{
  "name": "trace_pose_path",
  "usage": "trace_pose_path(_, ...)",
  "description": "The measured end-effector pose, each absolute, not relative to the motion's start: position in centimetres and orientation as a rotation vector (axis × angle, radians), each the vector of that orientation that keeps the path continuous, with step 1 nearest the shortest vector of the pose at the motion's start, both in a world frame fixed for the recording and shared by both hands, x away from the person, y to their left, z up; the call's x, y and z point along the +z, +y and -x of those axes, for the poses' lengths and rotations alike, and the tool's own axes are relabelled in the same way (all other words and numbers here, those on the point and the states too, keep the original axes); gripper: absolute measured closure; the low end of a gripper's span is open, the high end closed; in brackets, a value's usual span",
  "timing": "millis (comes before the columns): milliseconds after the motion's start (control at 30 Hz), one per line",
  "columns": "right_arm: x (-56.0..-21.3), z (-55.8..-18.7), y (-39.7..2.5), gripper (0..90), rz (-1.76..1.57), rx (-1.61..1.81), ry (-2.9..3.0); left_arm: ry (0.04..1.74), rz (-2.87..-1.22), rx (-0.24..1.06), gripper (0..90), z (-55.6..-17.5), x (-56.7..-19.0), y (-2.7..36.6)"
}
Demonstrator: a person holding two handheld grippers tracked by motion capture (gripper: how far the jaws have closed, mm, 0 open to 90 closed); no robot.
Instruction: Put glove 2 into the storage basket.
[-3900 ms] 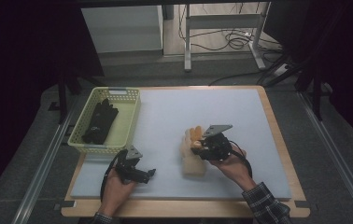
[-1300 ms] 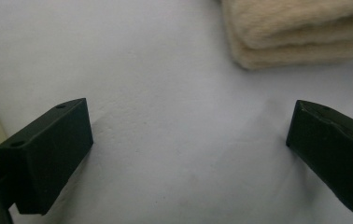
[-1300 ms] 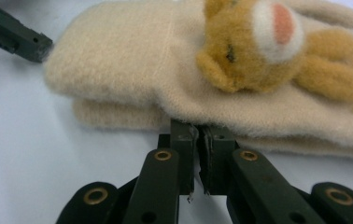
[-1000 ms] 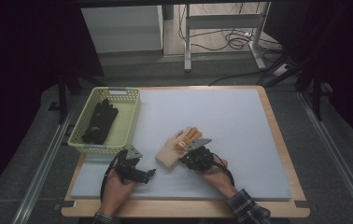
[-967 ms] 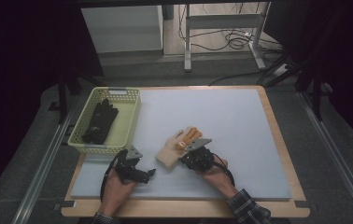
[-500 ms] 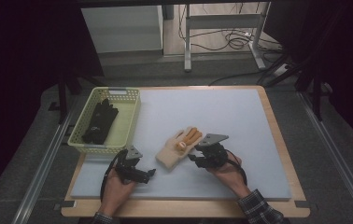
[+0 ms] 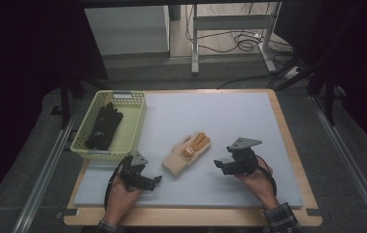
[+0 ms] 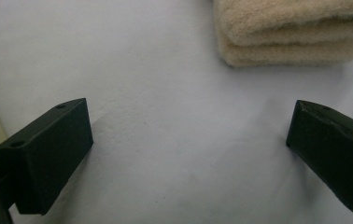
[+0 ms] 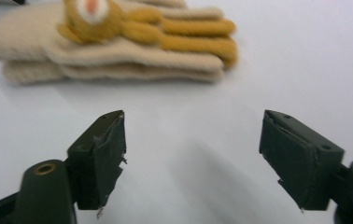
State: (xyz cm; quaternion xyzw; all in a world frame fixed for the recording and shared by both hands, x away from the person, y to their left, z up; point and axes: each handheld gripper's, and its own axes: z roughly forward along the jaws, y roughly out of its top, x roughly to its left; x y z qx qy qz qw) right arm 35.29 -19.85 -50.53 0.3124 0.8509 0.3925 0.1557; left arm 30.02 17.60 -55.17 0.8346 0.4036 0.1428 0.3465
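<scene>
A cream and orange knitted glove pair (image 7: 187, 153) lies stacked on the pale mat, cuff toward the front left. In the right gripper view the gloves (image 9: 118, 42) lie just beyond the wide-apart jaws, orange fingers pointing right. My right gripper (image 7: 222, 165) stands open to the right of the gloves, apart from them. My left gripper (image 7: 155, 180) rests open on the mat near the front edge, just left of the cuff. The left gripper view shows the cream cuff (image 8: 291, 32) ahead of its spread jaws with bare mat between them.
A yellow-green mesh basket (image 7: 134, 127) stands at the mat's left side with a black glove pair (image 7: 104, 126) inside. The wooden table rim (image 7: 288, 141) frames the pale mat (image 7: 210, 111). Cables and metal frame legs lie beyond the far edge.
My right gripper carried the cream gloves leftward, let go of them and drew back to the right, now open. The gloves lie farther left, angled. The left gripper has stayed put.
</scene>
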Motion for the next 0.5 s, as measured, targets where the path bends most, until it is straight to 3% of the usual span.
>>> trace_pose_path(500,-53.1,-35.3,-23.1,8.9,-0.984,0.970,2.428,1.058,-2.169,0.372,0.0,-30.1,-55.2,17.6)
